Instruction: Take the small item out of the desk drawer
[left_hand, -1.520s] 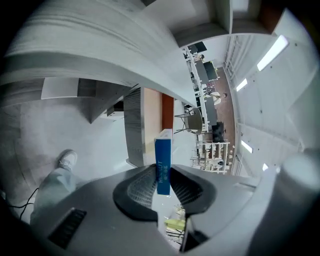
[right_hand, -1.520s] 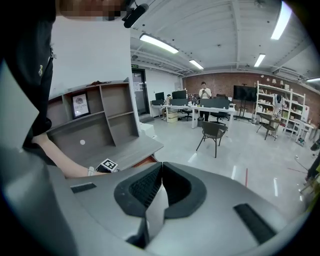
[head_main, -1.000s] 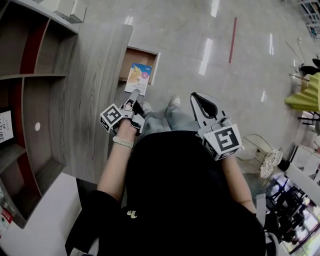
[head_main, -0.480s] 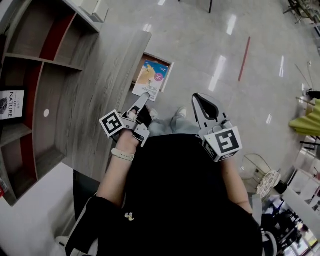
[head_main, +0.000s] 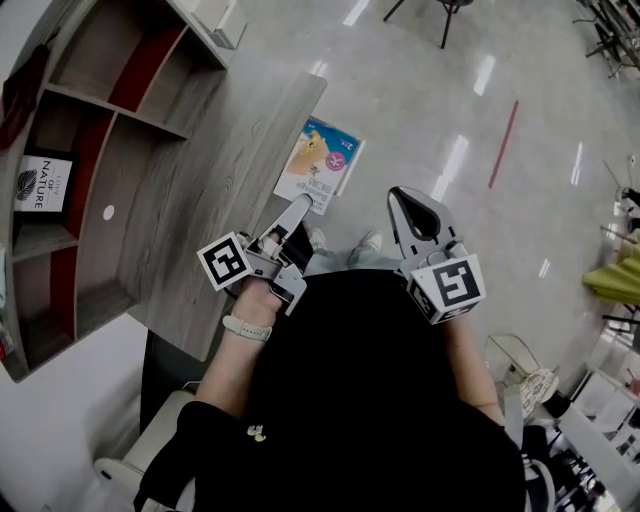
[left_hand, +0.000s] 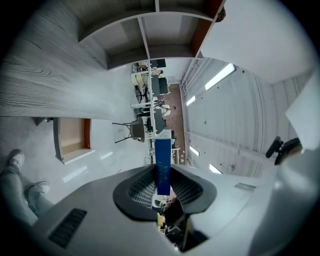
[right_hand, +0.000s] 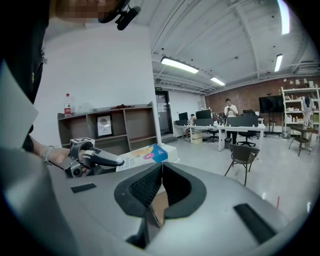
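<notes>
A flat colourful packet, blue and yellow, hangs in the air off the grey wooden desk's front edge. My left gripper is shut on its near end. In the left gripper view the packet shows edge-on as a blue strip clamped between the pads. The open drawer lies below with a bare wooden bottom; in the head view the packet hides it. My right gripper hovers to the right over the floor, jaws together and empty. From the right gripper view I see the left gripper with the packet.
A shelf unit with a framed picture stands on the desk's far side. The person's shoes are on the glossy floor below. Farther off stand a chair, office desks and a standing person.
The left gripper has carried the packet forward and higher over the drawer, which is now covered in the head view. The right gripper has kept its place and stayed shut.
</notes>
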